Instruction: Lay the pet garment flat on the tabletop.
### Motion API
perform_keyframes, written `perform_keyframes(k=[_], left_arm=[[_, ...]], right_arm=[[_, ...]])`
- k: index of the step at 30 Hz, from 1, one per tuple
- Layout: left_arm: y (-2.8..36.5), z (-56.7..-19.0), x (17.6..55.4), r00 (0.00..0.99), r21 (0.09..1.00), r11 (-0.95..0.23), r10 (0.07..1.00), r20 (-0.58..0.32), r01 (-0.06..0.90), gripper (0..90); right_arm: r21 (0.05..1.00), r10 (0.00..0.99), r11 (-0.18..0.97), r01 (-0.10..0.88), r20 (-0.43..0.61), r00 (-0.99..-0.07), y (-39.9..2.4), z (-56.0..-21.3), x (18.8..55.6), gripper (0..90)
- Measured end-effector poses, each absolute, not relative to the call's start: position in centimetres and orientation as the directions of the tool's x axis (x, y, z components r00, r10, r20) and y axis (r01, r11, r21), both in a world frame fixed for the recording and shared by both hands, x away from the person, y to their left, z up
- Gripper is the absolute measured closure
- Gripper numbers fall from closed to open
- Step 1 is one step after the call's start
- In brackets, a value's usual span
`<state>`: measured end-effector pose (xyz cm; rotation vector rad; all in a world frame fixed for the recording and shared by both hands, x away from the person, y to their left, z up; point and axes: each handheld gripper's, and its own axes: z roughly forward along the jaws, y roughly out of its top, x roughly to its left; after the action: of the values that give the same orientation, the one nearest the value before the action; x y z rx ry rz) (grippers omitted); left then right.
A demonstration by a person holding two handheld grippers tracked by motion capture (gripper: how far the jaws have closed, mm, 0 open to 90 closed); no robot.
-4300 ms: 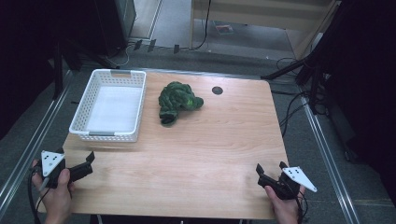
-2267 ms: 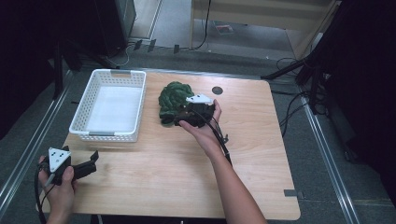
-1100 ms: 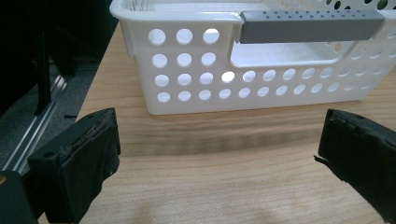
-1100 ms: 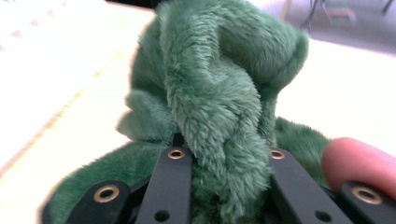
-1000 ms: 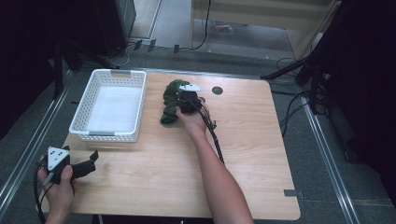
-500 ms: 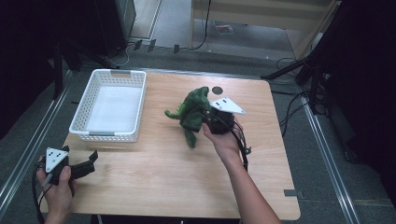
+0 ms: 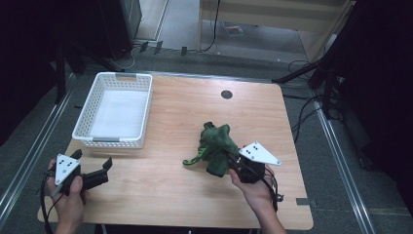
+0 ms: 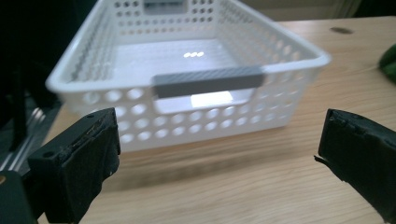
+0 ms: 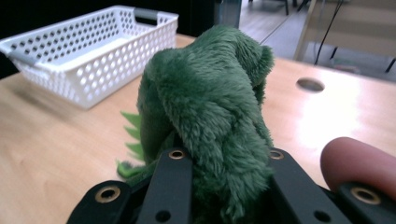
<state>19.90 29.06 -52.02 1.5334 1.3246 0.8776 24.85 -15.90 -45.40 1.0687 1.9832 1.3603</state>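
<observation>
- Plush first: the green plush toy (image 7: 216, 148) reads to me as light, soft and squashy, with no stiff part anywhere, so I judge it will sag and swing from whatever point holds it.
- I judge the thick body the best place to take hold; the thin tail end at the lower left of the toy (image 7: 191, 161) would likely slip or stretch.
- My right gripper (image 7: 234, 163) sits right of centre in the high view, and its jaws are closed around the toy's lower bulk.
- In the right gripper view the fur (image 9: 210, 107) bulges up between the 2 black jaws and spills over them, so the bite looks deep, not a pinch on loose pile.
- The toy hangs to the upper left of those jaws in the high view; I cannot tell whether its low end touches the bench (image 7: 160, 195) or is just above it.
- The white basket (image 7: 116, 110) stands in the upper left of the high view, well apart from the toy, and nothing lies inside it.
- My left gripper (image 7: 100, 170) rests at the lower left of the high view, its jaws spread wide with nothing between them.
- In the left gripper view those jaws frame the basket's near wall and grey handle (image 8: 208, 80), near but not touching.
- With the fur this compressible, I judge a quick swing could work it loose, so a slow carry seems safer.
</observation>
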Motion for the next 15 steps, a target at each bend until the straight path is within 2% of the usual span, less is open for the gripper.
perform_keyframes(k=[3, 5, 10, 11, 13, 14, 15], left_arm=[[27.8, -51.6, 20.1, 0.204, 0.940, -0.024, 0.978, -0.049, 0.341, 0.0], [25.8, -51.0, 20.5, 0.239, 0.941, -0.071, 0.971, -0.010, 0.329, 0.0], [22.7, -50.2, 21.2, 0.300, 0.945, -0.117, 0.954, 0.021, 0.306, 0.0], [21.7, -49.9, 21.5, 0.322, 0.945, -0.126, 0.946, 0.024, 0.301, 0.0], [19.8, -49.4, 22.2, 0.362, 0.950, -0.123, 0.932, 0.011, 0.288, 0.0], [19.8, -49.4, 22.2, 0.362, 0.950, -0.123, 0.932, 0.011, 0.288, 0.0], [18.6, -49.2, 22.8, 0.386, 0.951, -0.114, 0.923, -0.006, 0.288, 0.0]], right_arm=[[0.919, 0.819, 0.209, 0.334, 0.022, -0.573, -15.3, -46.5, 24.2, 82.2], [0.915, 0.810, 0.220, 0.339, 0.022, -0.586, -14.6, -46.8, 24.0, 81.8], [0.910, 0.793, 0.240, 0.339, 0.017, -0.609, -12.6, -47.3, 24.2, 77.2], [0.906, 0.786, 0.240, 0.349, 0.030, -0.617, -12.1, -47.5, 24.5, 73.6], [0.895, 0.755, 0.252, 0.369, 0.057, -0.653, -11.5, -48.0, 24.8, 57.3], [0.895, 0.755, 0.252, 0.369, 0.057, -0.653, -11.5, -48.0, 24.8, 57.3], [0.885, 0.704, 0.294, 0.362, 0.056, -0.708, -10.9, -48.4, 24.5, 29.9]])
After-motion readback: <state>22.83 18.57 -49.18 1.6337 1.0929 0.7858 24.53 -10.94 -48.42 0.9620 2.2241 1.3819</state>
